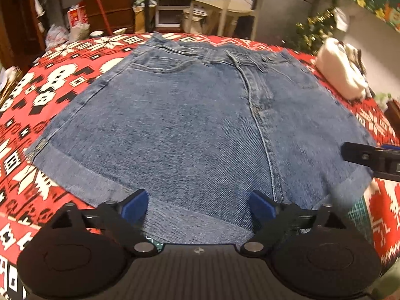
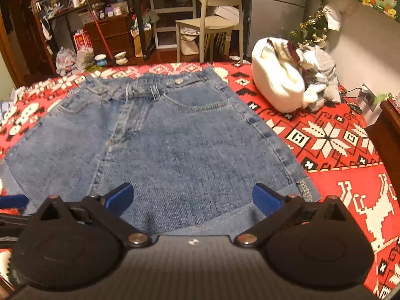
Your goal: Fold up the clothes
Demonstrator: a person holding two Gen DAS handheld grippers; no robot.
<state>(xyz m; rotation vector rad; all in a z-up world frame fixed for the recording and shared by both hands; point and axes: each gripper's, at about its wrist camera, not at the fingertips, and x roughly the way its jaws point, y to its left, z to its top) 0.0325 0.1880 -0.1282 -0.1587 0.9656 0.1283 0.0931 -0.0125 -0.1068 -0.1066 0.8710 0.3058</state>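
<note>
Red patterned cloth (image 2: pixel 332 135) carries the shorts (image 2: pixel 175 137) flat and unfolded at frame centre, so folding looks not yet begun, with left gripper (image 1: pixel 197 206) and right gripper (image 2: pixel 192 197) poised at the lower hem, jaws wide apart, holding nothing.

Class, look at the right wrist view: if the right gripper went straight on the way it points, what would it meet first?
Most likely the denim shorts: the open right gripper points over their near cuffed hem, along the fabric. How high it hangs above the cloth is unclear.
</note>
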